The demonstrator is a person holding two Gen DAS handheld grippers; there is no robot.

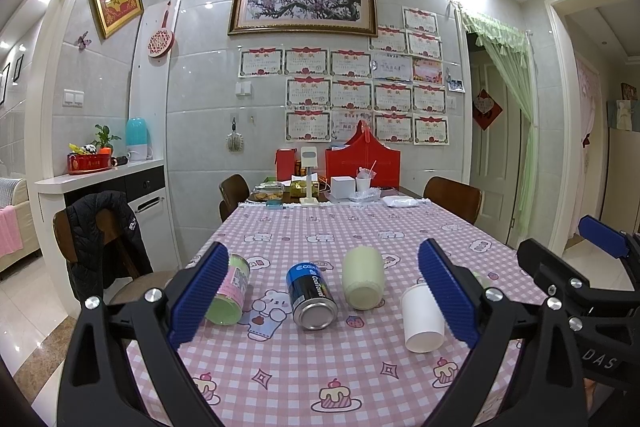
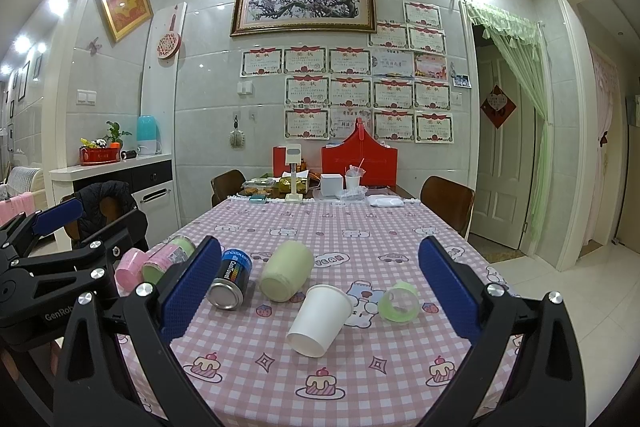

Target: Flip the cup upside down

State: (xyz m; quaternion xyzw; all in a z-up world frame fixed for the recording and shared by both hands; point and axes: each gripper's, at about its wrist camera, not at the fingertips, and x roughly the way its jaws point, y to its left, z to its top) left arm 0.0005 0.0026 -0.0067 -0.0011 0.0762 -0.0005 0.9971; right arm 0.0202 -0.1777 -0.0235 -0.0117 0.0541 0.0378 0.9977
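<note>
Several cups and cans lie on their sides on a pink checked tablecloth [image 1: 320, 379]. A white paper cup [image 1: 422, 319] [image 2: 320, 319] lies with its base toward me. Beside it lie a cream ribbed cup [image 1: 363, 277] [image 2: 286, 266], a blue-black can [image 1: 311, 295] [image 2: 232, 277], a pink-and-green can [image 1: 232, 291] [image 2: 168, 259], a pink cup [image 2: 130, 269] and a clear green cup [image 2: 400, 301]. My left gripper [image 1: 322, 291] is open and empty above the near table edge. My right gripper [image 2: 320, 287] is open and empty beside it.
The far end of the table holds a red bag [image 1: 362, 157], a white box [image 1: 343, 189], a lamp stand [image 1: 309, 183] and food boxes. Brown chairs [image 1: 454, 197] flank the table; one on the left carries a black jacket [image 1: 106, 231].
</note>
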